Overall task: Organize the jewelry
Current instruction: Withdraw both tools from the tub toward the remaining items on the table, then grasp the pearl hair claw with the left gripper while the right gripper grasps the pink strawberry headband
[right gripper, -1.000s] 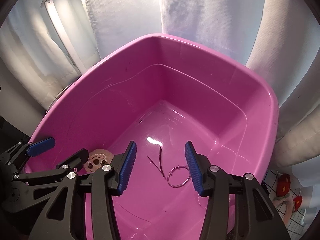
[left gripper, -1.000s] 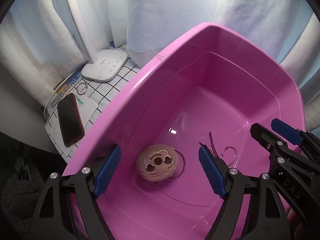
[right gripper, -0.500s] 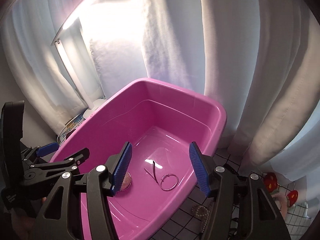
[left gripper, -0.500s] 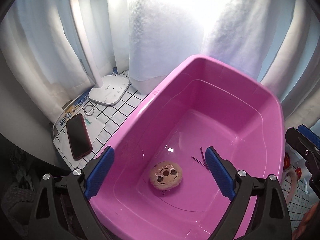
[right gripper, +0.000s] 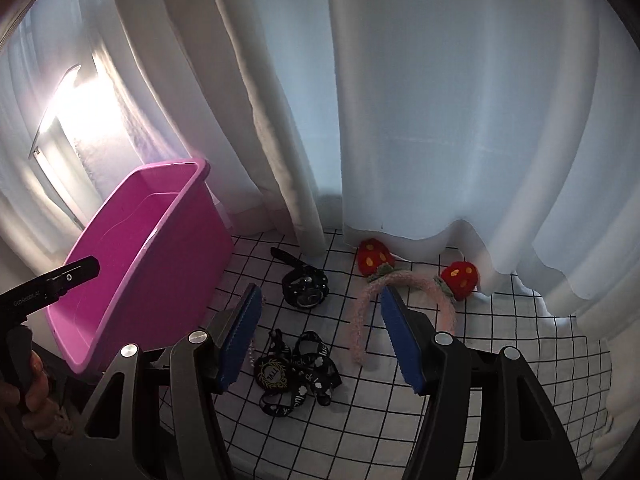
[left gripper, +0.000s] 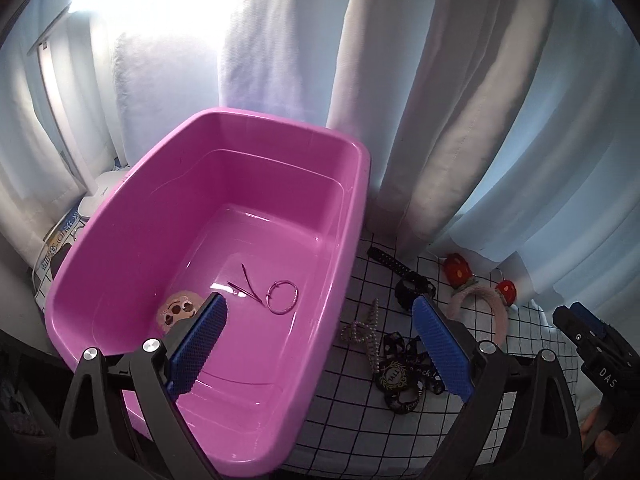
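A pink plastic bin (left gripper: 120,216) (right gripper: 132,256) stands at the left on a checked cloth. In it lie a round plush face charm (left gripper: 178,309), a thin ring (left gripper: 283,297) and a dark hair pin (left gripper: 248,286). On the cloth to its right lie a pearl clip (left gripper: 370,332), a black printed ribbon (left gripper: 404,376) (right gripper: 298,372), a black strap (left gripper: 404,276) (right gripper: 304,286) and a pink strawberry headband (left gripper: 480,300) (right gripper: 400,292). My left gripper (left gripper: 320,344) is open and empty above the bin's right rim. My right gripper (right gripper: 320,340) is open and empty above the ribbon.
White curtains (right gripper: 400,100) hang close behind the cloth. A lit lamp (right gripper: 60,120) stands behind the bin. A white device (left gripper: 100,196) and a printed packet (left gripper: 60,244) lie left of the bin. The right gripper's body (left gripper: 596,356) shows at the left view's right edge.
Both grippers have pulled up and back out of the bin and swung right. The loose items on the cloth have come into view. Both stay open and empty.
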### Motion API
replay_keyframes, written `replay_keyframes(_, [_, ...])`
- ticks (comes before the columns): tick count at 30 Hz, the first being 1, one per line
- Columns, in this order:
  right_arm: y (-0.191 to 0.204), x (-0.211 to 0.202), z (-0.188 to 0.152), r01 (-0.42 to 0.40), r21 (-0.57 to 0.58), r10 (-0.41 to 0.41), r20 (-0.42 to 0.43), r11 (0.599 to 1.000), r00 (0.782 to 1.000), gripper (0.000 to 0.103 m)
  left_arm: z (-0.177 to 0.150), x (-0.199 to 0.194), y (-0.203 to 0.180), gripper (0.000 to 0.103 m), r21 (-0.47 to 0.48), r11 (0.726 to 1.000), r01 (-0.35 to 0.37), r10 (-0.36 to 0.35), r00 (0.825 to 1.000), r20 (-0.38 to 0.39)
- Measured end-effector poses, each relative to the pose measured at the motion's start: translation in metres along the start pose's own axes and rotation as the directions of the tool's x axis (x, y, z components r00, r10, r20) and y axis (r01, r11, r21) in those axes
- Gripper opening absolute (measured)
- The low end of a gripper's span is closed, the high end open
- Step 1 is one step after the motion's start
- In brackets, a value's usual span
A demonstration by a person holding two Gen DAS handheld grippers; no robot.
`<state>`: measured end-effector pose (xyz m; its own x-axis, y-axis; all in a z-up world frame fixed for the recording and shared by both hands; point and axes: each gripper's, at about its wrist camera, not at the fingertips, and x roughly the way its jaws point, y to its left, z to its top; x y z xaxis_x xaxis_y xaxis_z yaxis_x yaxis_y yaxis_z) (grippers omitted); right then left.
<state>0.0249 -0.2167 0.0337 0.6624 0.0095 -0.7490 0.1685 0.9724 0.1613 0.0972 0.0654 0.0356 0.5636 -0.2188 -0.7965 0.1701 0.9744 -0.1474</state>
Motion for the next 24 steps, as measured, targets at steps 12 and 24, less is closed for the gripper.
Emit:
replay_keyframes(12, [-0.074, 0.044, -0.047, 0.013, 0.027, -0.01, -0.11, 1.0, 0.994, 0.059, -0.064, 0.05, -0.077, 0.093, 0.038, 0.999, 0.016, -0.012, 0.995, -0.1])
replay_keyframes(24, [-0.117, 0.13, -0.069, 0.044, 0.078, -0.025, -0.23, 0.996, 0.973, 0.059, -0.099, 0.143, -0.069, 0.093, -0.023, 0.996, -0.091, 0.085, 0.981, -0.176])
